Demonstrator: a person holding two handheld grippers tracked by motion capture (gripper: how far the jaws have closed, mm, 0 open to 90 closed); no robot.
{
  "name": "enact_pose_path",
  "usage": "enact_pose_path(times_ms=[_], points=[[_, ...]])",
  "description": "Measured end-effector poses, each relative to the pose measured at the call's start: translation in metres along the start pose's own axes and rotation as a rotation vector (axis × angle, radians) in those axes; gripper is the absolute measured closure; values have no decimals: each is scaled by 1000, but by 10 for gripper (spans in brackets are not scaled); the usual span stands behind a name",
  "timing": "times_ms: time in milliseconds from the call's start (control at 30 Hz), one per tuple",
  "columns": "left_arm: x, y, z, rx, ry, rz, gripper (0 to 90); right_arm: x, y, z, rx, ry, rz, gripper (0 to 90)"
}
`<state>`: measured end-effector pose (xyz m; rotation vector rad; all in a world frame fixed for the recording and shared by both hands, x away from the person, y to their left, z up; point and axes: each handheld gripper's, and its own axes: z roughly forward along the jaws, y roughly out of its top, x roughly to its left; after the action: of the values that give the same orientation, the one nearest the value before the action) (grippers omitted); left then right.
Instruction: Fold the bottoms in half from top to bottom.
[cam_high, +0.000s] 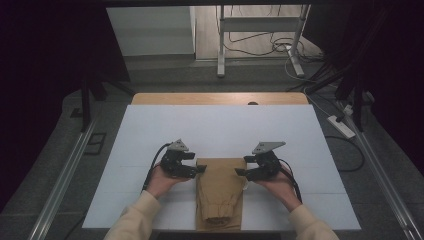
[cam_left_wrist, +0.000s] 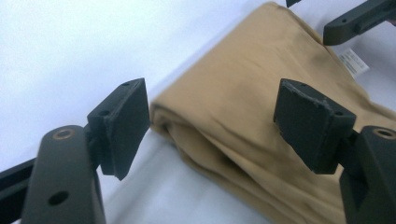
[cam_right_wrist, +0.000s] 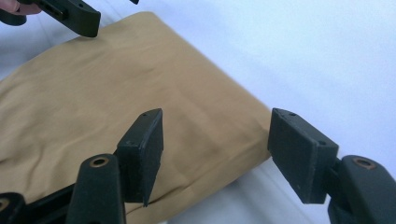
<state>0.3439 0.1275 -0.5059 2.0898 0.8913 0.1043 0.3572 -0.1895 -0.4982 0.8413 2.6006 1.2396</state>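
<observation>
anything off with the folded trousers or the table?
Nothing serious. The folded tan trousers lie flat on the white sheet; their lower end reaches its near edge. A white label pokes out on the right gripper's side. Left gripper and right gripper are open beside the top corners.

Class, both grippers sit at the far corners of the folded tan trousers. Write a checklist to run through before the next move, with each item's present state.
1. Left gripper open, nothing between its pads: ok.
2. Right gripper open, nothing between its pads: ok.
3. Folded tan trousers lying flat on the white sheet: ok.
4. Far fold edge neat and straight: ok.
5. Near hem end inside the sheet's front edge: not ok, it reaches the edge.
6. Layers underneath evenly stacked: cannot tell.
</observation>
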Motion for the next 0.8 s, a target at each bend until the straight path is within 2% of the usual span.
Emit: enact_pose_path(times_ms=[200,267,367,533,800], points=[[6,8,7,10,14,-9,257,-7,7,7,-1,-10,7,355],[9,9,8,15,20,-14,257,-10,9,10,14,-13,11,348],[15,7,10,31,16,-34,252,-14,11,15,26,-9,23,332],[21,3,16,64,13,-45,233,-18,10,21,53,-3,43,298],[23,2,20,81,1,-54,219,-20,8,24,74,5,55,274]])
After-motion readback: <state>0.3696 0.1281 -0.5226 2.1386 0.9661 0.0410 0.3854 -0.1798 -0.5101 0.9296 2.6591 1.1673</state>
